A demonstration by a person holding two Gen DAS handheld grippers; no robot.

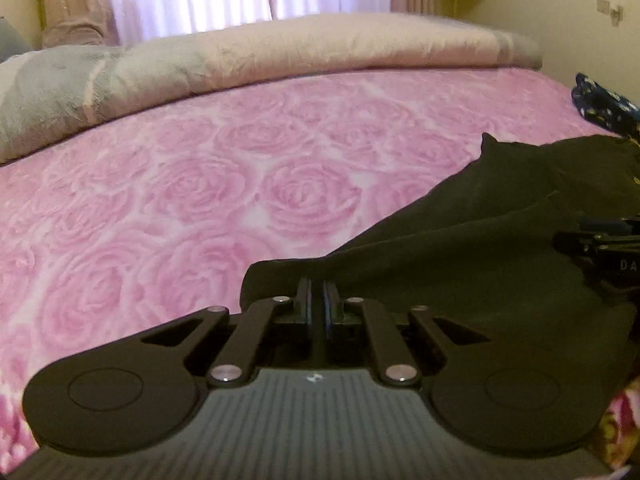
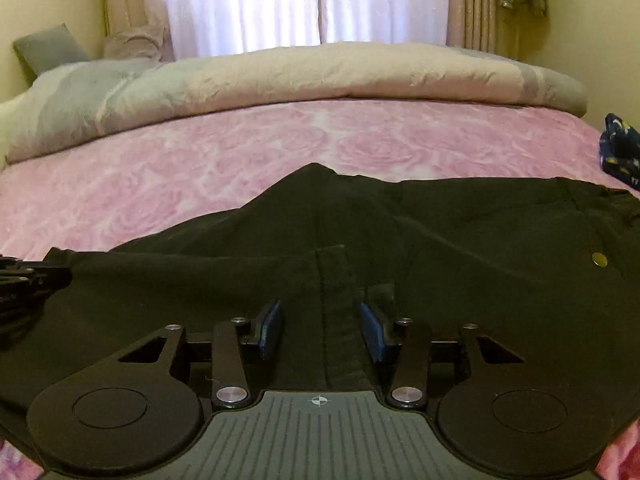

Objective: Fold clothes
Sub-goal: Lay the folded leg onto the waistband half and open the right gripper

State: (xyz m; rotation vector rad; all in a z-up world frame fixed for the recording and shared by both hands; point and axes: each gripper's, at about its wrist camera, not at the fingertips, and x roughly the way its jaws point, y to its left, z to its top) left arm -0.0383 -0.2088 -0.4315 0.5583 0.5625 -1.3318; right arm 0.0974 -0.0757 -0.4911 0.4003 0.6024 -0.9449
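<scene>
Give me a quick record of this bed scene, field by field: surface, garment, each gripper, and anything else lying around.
surface: pink rose-patterned blanket on a bed
garment: black garment, spread out, brass button showing
left gripper: shut on an edge of the black garment
right gripper: open, pads not pressing, a fold of the black garment between them
far side: folded grey-and-beige duvet
right edge: dark blue patterned cloth

A black garment (image 2: 460, 240), likely trousers, lies spread and rumpled across the near part of a bed covered in a pink rose-patterned blanket (image 2: 200, 168). A small round brass-coloured button (image 2: 599, 259) shows toward its right end, and a stitched hem edge (image 2: 332, 280) runs toward the near side. One pointed fold (image 2: 316, 172) peaks toward the far side.
</scene>
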